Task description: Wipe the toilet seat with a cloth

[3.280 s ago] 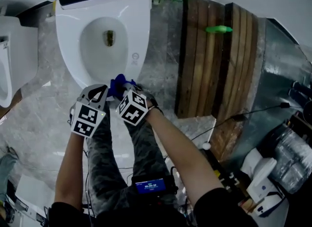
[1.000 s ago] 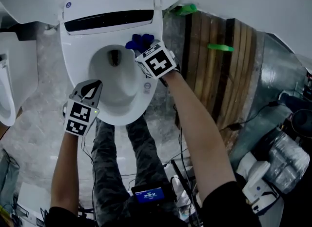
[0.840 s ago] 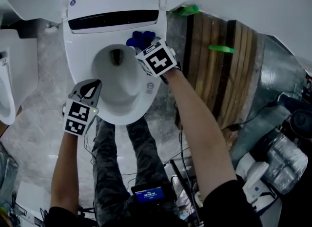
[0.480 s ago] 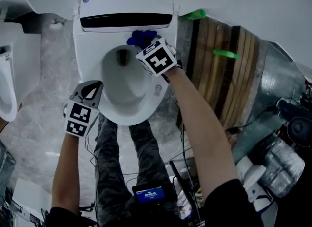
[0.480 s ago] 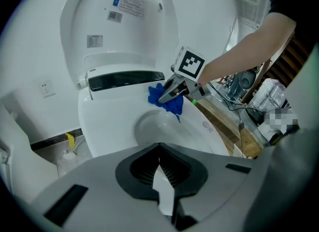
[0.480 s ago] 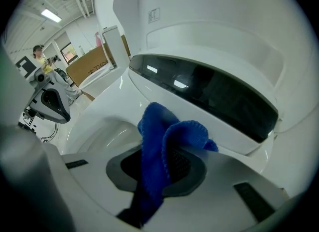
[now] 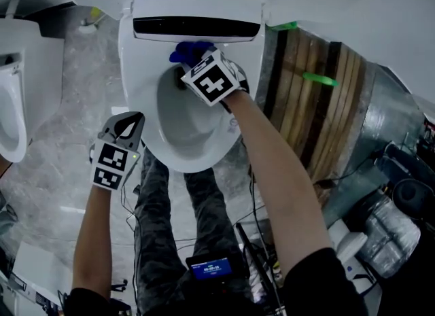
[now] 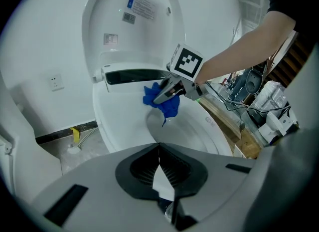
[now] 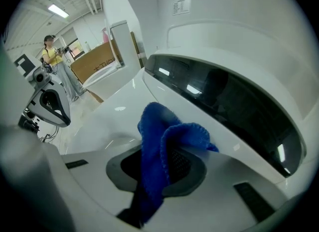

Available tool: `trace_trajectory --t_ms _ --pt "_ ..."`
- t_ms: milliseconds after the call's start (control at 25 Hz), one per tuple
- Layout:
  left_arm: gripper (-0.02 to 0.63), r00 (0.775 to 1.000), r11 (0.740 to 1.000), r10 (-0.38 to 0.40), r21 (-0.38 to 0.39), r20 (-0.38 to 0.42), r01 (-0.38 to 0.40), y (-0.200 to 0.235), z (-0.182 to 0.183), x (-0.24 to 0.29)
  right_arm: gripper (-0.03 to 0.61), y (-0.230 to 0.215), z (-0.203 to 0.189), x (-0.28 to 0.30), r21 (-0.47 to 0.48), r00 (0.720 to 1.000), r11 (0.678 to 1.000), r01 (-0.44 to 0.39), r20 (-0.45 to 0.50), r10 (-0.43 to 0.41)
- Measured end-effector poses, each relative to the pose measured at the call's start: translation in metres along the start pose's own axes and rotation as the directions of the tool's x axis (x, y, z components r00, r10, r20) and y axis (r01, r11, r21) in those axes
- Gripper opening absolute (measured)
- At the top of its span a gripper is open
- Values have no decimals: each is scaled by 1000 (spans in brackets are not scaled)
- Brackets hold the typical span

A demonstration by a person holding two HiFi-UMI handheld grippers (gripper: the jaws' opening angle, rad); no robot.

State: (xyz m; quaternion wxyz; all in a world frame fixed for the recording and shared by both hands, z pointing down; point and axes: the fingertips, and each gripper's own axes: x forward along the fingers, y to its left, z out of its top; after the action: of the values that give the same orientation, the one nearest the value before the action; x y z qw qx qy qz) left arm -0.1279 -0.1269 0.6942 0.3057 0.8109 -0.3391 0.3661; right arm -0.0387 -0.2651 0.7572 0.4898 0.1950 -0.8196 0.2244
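The right claw [image 7: 190, 66] is clamped on a bunched blue cloth [image 9: 152, 146], and a fold of it sticks out past the tips. The cloth sits at the back of the seat [image 7: 139, 90], right of centre and just in front of the black panel [image 7: 197, 28] behind the seat. The left claw [image 8: 160, 171] is fully closed with nothing in it. It hangs just off the seat's left front edge, apart from it.

What could go wrong:
- The cloth is only pinched in a wad, so dragging it along the seat could pull it loose. It would probably fall into the bowl [image 7: 187, 114], which lies right beside it.
- If the right claw tilts too steeply, its hard tips would rub the seat instead of the cloth.
- A loose tail of cloth hangs toward the bowl and could trail inside it.
- The seat's left side is farthest from the cloth and could easily be missed.

Around the seat:
- The lid [image 8: 139, 16] stands raised behind it, out of the way.
- Wooden planks [image 7: 299, 104] lie to its right, with a green item [image 7: 319, 77] on them that I can't identify.
- Another white fixture [image 7: 17, 97] stands to its left.
- The right forearm [image 7: 265, 158] crosses its right front.
- Nothing rests on the seat.
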Motion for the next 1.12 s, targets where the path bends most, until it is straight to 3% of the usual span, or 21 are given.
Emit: trace_trajectory --t_ms 600,1120 --pt "11 1000 1000 6 -24 -8 -7 10 -33 -24 67 59 48 25 -49 998 997 -53 23 55" --pt "11 1000 1000 8 -12 -16 -9 -1 -54 -37 67 130 37 29 -60 989 988 -145 31 148"
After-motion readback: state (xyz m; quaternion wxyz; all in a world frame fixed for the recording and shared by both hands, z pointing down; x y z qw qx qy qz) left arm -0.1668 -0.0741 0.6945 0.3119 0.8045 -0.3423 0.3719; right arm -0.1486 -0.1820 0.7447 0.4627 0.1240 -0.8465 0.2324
